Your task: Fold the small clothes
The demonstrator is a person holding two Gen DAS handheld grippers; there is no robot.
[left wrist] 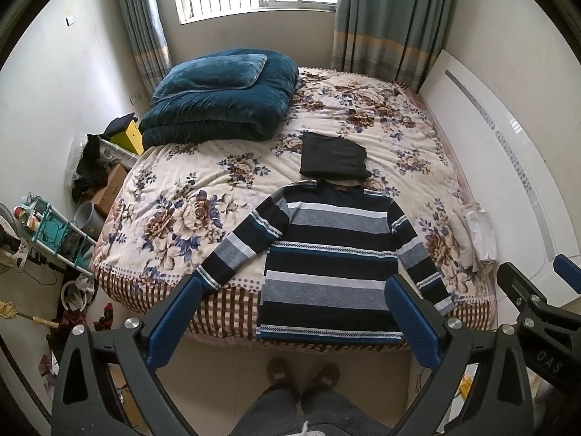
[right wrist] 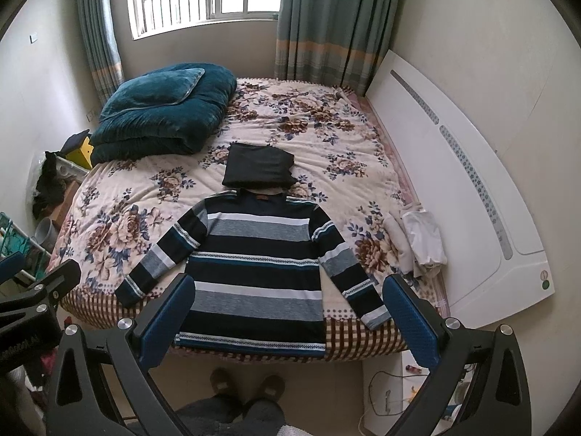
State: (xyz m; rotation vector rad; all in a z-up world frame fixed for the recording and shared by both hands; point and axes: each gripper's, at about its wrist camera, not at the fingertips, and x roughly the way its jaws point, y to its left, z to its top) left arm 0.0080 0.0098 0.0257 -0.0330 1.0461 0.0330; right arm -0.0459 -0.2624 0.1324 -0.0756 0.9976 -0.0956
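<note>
Both tongs are held above the foot of the bed, neither touching anything. Left tongs (left wrist: pixel 296 321) gaping wide, blue pads (left wrist: pixel 173 323) far apart, nothing between them. Right tongs (right wrist: pixel 290 321) likewise wide and empty.

Task item: navy, grey and white striped long-sleeve knit sweater (left wrist: pixel 328 254) lies flat and unfolded on the floral cream bedspread (left wrist: pixel 203 189), collar away from the cameras, hem hanging over the checked brown-and-white foot edge. Both sleeves are angled out and down. Small brown patch label at the collar (right wrist: pixel 262 198), text too small to read.

Folded black garment (left wrist: pixel 332 160) sits just beyond the collar, touching or overlapping it; can't tell which. Folded teal plush quilt with a matching pillow on top (left wrist: pixel 221 98) is at the far-left corner of the bed. Crumpled white cloth (right wrist: pixel 421 243) lies at the right edge of the bed, beside the white headboard panel (right wrist: pixel 464 189) leaning on the wall.

Readable writing: "DAS" on the black body of the right tool, seen at the right edge of the left wrist view. Nothing else legible.

Person's brown slippers (left wrist: pixel 303 378) and grey trouser legs are on the tile floor at the bed foot.
</note>
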